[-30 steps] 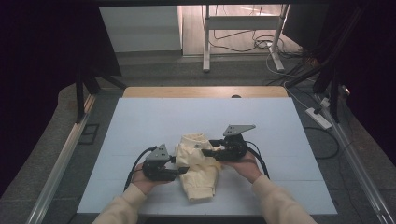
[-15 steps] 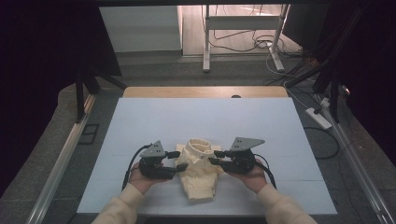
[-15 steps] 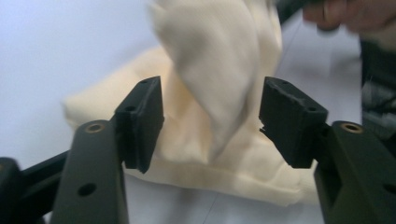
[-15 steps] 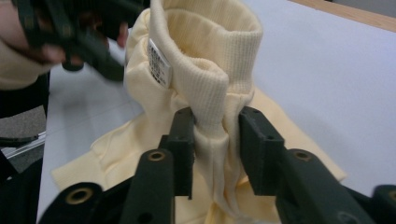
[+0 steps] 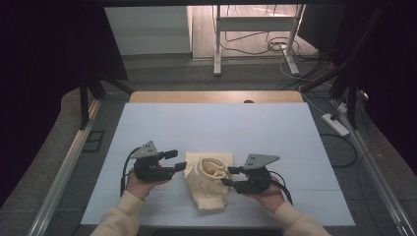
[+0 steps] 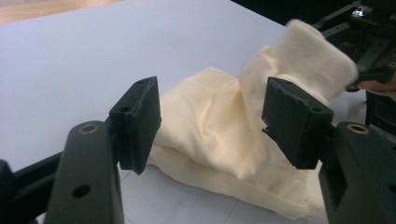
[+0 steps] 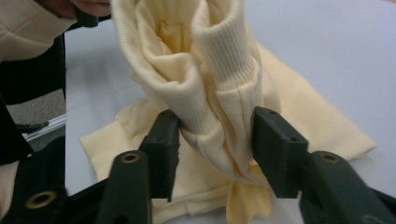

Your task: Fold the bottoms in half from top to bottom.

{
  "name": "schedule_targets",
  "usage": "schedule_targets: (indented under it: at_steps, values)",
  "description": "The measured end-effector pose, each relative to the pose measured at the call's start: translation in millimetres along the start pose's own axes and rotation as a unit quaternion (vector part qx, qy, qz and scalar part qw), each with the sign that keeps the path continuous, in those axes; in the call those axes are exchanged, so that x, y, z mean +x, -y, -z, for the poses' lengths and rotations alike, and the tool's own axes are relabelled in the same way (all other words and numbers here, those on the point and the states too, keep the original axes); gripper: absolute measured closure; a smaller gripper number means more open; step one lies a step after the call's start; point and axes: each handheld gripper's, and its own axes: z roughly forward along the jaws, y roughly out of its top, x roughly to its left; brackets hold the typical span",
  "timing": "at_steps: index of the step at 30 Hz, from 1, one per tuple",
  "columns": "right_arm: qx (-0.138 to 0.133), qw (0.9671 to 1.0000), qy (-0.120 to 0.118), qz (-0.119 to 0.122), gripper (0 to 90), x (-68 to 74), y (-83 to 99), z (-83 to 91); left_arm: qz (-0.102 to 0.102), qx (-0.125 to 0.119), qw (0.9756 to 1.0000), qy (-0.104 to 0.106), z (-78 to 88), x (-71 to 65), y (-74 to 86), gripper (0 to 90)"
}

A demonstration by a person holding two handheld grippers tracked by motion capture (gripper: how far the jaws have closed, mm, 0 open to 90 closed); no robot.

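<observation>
i have both forearms coming in from the near edge, cream sleeves to the wrists, each hand wrapped around its gripper from below and both grippers held roughly level, pointing inward at each other across a gap. my left gripper (image 5: 176, 161) sits on the left, a bit farther from me than the other, and its jaws have just been opening and stand apart with nothing pressed between the pads. my right gripper (image 5: 230, 176) sits on the right, its jaws also just opened, the pads (image 7: 164, 149) standing wide.
</observation>
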Motion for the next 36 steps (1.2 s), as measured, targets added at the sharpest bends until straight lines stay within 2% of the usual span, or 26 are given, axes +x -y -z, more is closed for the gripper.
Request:
schedule_targets:
  at_steps: [6,10,12,17,23,26,28,31,33,36]
  values:
    - [0.01,0.9998,-0.014,-0.002,38.0,6.5,2.4,6.3,0.002,0.008,1.0,-0.003,-3.2,1.1,0.0,35.5]
    - [-0.002,0.9997,-0.018,-0.016,34.9,7.7,2.6,16.2,0.002,0.014,0.9999,-0.009,-6.3,2.0,-0.5,35.2]
    - [-0.001,0.9998,-0.01,-0.016,34.4,8.6,1.8,20.6,0.002,0.016,0.9998,-0.011,-7.5,2.7,-0.4,34.9]
    - [-0.019,0.9993,-0.008,-0.033,33.0,7.4,-5.7,27.2,0.006,0.023,0.9996,-0.016,-9.2,4.9,0.2,32.3]
    - [-0.028,0.9982,0.0,-0.052,33.8,2.7,-18.1,19.2,0.007,0.02,0.9996,-0.018,-8.7,4.8,0.2,27.9]
    - [-0.021,0.998,0.011,-0.059,41.0,-0.6,-27.5,10.4,0.008,0.02,0.9995,-0.025,-8.4,4.6,0.1,25.7]
    - [-0.018,0.9981,0.006,-0.059,48.0,-3.0,-33.6,4.6,0.01,0.022,0.9994,-0.026,-8.6,5.5,0.4,24.6]
    - [-0.012,0.9982,-0.018,-0.056,67.2,-4.9,-40.5,-4.2,0.012,0.025,0.9992,-0.028,-8.4,6.9,1.0,24.0]
    - [-0.008,0.9983,-0.03,-0.05,76.8,-4.0,-43.3,-10.5,0.013,0.024,0.9991,-0.031,-7.9,7.2,1.2,23.2]
    - [0.0,0.9983,-0.043,-0.04,86.0,-0.6,-46.2,-19.1,0.013,0.026,0.999,-0.035,-7.1,7.9,1.7,22.7]
